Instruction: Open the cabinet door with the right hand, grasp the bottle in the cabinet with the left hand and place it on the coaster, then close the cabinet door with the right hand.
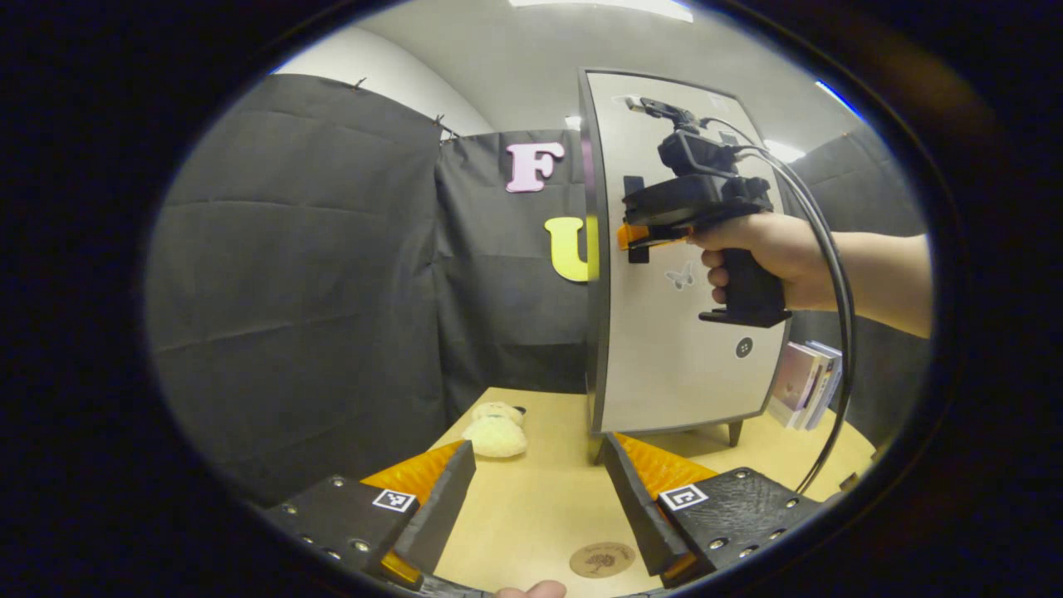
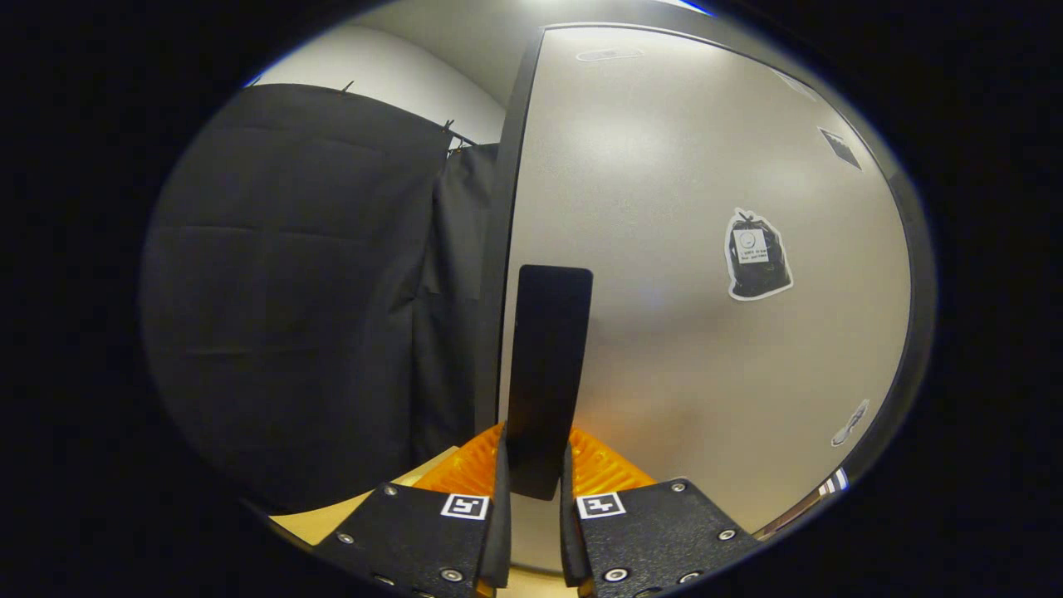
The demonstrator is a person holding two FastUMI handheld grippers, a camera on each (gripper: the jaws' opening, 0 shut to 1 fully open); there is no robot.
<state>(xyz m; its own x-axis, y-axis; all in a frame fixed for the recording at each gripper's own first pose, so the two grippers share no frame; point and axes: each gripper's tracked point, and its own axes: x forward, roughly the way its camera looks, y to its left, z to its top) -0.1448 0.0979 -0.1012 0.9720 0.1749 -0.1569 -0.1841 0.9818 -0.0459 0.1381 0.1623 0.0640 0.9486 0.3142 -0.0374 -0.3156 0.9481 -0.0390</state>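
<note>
In the left gripper view the pale cabinet door (image 1: 689, 357) faces me, with the bottle hidden behind it. A hand holds my right gripper (image 1: 629, 237) against the door's black vertical handle (image 1: 634, 187). In the right gripper view that handle (image 2: 548, 357) runs up between the two fingers of the right gripper (image 2: 536, 444), which press on it from both sides. The door (image 2: 664, 208) looks about flush with the cabinet. My left gripper (image 1: 540, 453) hangs open and empty over the table. The round brown coaster (image 1: 602, 559) lies just below it, near the right finger.
The cabinet stands on short legs on a light wooden table (image 1: 540, 507). A cream plush toy (image 1: 496, 429) lies left of the cabinet's foot. Several books (image 1: 805, 386) lean at the cabinet's right. Stickers (image 2: 756, 253) dot the door.
</note>
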